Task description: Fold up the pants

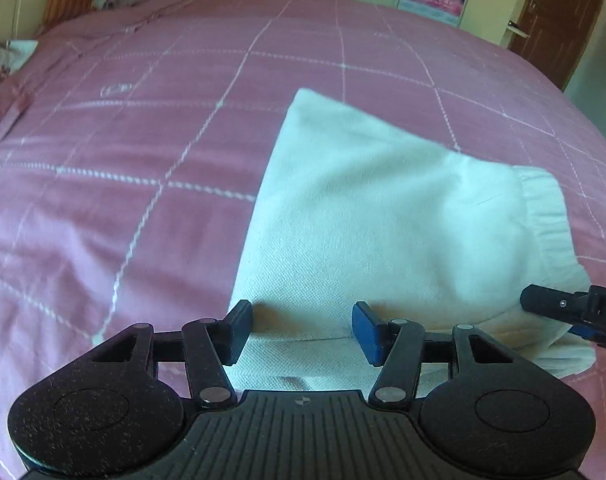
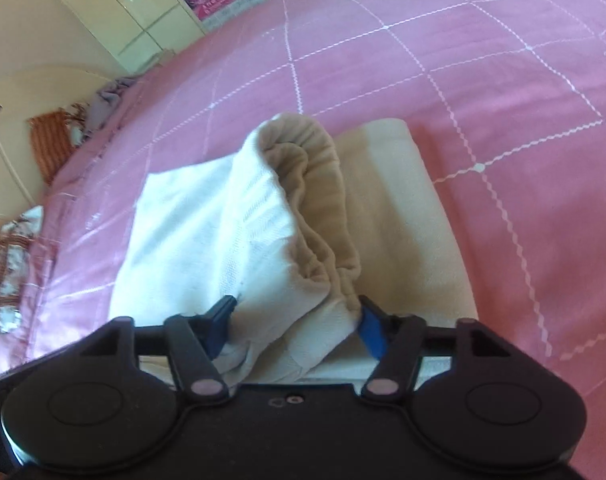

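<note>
- White pants (image 1: pixel 383 216) – folded, on the pink bed (image 1: pixel 143 140).
- Left claw (image 1: pixel 303 330) – spread, over the near fold, pads clear of cloth.
- Right claw (image 2: pixel 295 330) – pinching the bunched waistband (image 2: pixel 323 184).

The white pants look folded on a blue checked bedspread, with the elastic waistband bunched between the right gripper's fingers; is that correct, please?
Not quite: the bedspread is pink with white check lines, not blue, as both wrist views show. The rest holds: the white pants lie folded on it, and the right wrist view shows the elastic waistband bunched between the right gripper's fingers.
</note>
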Demonstrator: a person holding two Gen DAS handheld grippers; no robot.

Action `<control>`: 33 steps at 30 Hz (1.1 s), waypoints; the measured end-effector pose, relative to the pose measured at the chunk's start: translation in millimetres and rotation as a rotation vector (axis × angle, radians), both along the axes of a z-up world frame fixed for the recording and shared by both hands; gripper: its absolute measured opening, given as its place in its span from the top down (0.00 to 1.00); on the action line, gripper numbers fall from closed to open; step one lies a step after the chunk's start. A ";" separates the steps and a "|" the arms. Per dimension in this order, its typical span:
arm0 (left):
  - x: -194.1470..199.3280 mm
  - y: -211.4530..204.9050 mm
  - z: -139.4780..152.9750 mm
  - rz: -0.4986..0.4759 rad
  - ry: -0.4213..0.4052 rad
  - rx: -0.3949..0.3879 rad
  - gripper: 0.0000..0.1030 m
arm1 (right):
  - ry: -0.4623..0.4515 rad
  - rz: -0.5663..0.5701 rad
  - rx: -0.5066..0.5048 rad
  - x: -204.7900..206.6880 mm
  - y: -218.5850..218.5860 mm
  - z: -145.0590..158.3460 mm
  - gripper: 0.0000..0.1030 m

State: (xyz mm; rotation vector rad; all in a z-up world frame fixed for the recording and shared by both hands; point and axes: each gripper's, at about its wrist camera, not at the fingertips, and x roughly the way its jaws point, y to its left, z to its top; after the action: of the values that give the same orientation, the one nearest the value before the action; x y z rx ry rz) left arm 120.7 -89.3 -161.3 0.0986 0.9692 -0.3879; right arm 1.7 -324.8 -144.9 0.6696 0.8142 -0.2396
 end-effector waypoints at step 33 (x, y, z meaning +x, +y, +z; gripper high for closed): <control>-18.1 -45.9 2.7 -0.099 -0.012 0.046 0.37 | -0.105 0.212 -0.483 -6.2 20.1 57.3 0.54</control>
State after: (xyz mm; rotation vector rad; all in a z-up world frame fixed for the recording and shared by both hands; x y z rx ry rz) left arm 102.6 -135.2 -158.7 0.1907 0.9634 -0.4559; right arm -4.5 -304.7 -87.6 0.1395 0.6854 -0.1960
